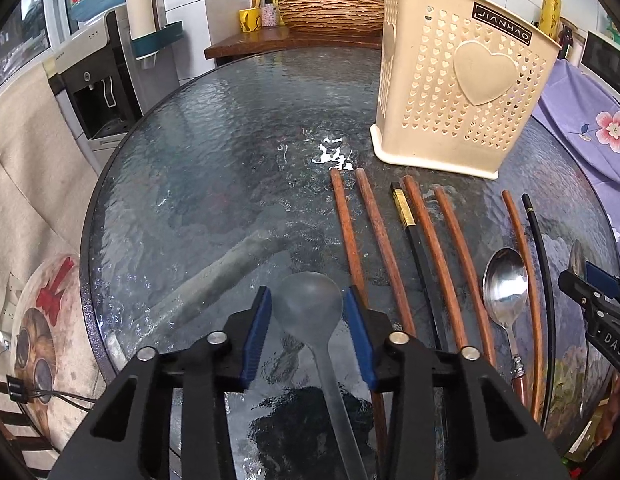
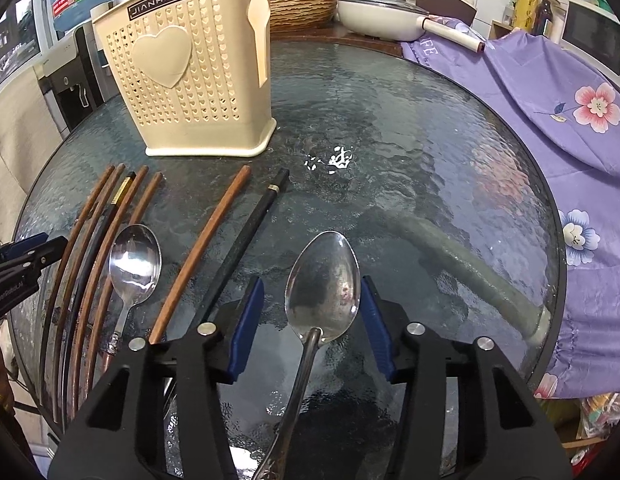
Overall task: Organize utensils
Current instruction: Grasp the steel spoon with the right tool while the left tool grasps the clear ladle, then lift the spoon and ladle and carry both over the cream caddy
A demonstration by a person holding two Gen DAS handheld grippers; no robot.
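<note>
Our left fingers (image 1: 360,336) stand wide either side of the translucent plastic spoon (image 1: 310,304), gripping nothing; our right fingers (image 2: 372,328) stand wide about the steel spoon (image 2: 324,300) the same way. Both spoons lie flat on the glass desk (image 1: 214,168). We judge the plastic one light and a little flexible, the steel one stiff, heavier and slippery, so the narrow handle seems the better hold. Beside them lie wooden chopsticks (image 1: 384,240) and another metal spoon (image 1: 506,286); beyond stands the cream utensil holder (image 1: 466,80).

Spoons (image 2: 135,265), chopsticks (image 1: 381,240) flat before upright cream holder (image 1: 462,80).
</note>
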